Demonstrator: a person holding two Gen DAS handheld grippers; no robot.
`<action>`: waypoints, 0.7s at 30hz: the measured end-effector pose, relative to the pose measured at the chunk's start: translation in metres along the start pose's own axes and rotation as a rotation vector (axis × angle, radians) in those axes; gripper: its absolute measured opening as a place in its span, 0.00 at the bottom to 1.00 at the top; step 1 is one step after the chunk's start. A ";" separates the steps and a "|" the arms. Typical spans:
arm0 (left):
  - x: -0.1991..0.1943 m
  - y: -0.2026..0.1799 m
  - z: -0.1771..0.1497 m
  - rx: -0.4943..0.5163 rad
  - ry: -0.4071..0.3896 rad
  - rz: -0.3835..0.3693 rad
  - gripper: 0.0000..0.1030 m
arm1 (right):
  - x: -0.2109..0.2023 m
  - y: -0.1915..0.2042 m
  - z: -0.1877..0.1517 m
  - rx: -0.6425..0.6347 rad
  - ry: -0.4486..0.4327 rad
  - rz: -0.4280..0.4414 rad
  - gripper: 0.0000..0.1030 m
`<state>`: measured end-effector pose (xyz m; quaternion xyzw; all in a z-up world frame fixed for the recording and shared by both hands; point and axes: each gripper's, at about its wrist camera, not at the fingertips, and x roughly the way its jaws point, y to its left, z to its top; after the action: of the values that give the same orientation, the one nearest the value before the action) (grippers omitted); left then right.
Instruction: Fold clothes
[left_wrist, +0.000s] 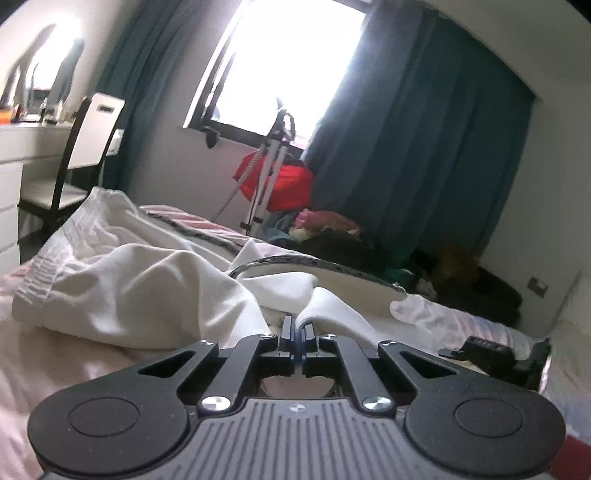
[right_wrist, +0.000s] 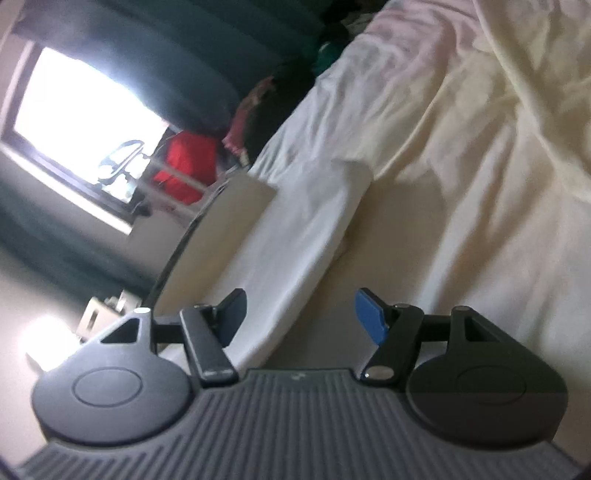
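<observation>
Left tongs (left_wrist: 297, 332) pinch a fold of the white garment (left_wrist: 147, 284) at centre frame on the bed (left_wrist: 55, 369); thin grip may slip. Right tongs (right_wrist: 301, 314) gape, empty, so cloth could bunch.

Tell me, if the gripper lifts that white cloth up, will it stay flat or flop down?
Probably flop: the white garment lies in soft, rumpled folds on the bed. It likely hangs from wherever the left gripper, closed on its edge, pinches it. It looks thin, so probably light.

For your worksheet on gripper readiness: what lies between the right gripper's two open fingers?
In the right wrist view, the right gripper stands open; between its fingers lies a folded white garment edge and bare cream bedsheet.
</observation>
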<state>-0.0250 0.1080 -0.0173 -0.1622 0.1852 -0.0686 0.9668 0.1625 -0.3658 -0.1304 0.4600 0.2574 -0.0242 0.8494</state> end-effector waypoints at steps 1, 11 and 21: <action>0.002 0.001 0.000 -0.001 -0.003 0.003 0.03 | 0.010 -0.002 0.004 -0.001 -0.006 -0.008 0.66; 0.020 -0.009 -0.003 0.062 -0.031 -0.002 0.03 | 0.040 -0.001 0.038 -0.016 -0.123 -0.053 0.09; 0.014 -0.026 -0.017 0.129 -0.014 -0.032 0.02 | -0.012 0.084 0.113 -0.142 -0.243 0.039 0.06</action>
<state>-0.0202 0.0760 -0.0287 -0.1031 0.1710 -0.0945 0.9753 0.2224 -0.4090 -0.0100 0.3974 0.1446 -0.0451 0.9051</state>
